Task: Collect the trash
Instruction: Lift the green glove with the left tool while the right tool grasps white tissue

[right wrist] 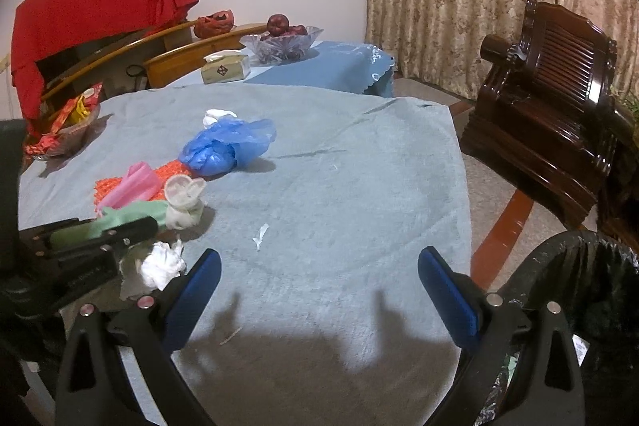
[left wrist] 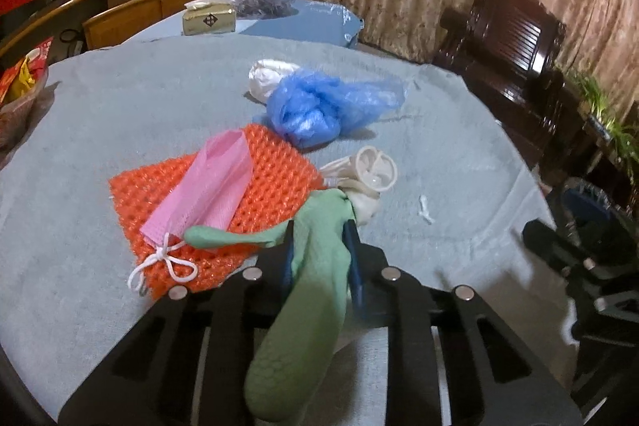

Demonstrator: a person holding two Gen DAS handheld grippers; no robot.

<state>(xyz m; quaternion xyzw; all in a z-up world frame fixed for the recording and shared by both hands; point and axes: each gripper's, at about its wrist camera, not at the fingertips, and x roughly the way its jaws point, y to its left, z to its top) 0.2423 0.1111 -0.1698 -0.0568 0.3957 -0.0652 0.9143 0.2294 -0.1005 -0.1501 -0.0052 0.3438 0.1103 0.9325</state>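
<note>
My left gripper [left wrist: 319,238] is shut on a green rubber glove [left wrist: 307,306] whose white cuff [left wrist: 373,172] rests on the grey-blue towel [left wrist: 439,146]. The glove also shows in the right wrist view [right wrist: 131,212]. Beside it lie an orange mesh pad [left wrist: 271,186], a pink net bag [left wrist: 211,194], a crumpled blue plastic bag [left wrist: 319,106] and a white wad [left wrist: 271,74]. My right gripper [right wrist: 319,278] is open and empty over the towel. A crumpled white tissue [right wrist: 161,264] lies by its left finger. A small white scrap [right wrist: 260,234] lies ahead.
A black-lined trash bin [right wrist: 591,290] stands on the floor at the right. A dark wooden armchair [right wrist: 551,98] is beyond it. A snack bowl [right wrist: 64,130] sits at the towel's left edge. A tissue box [right wrist: 225,66] and fruit bowl [right wrist: 283,40] stand behind.
</note>
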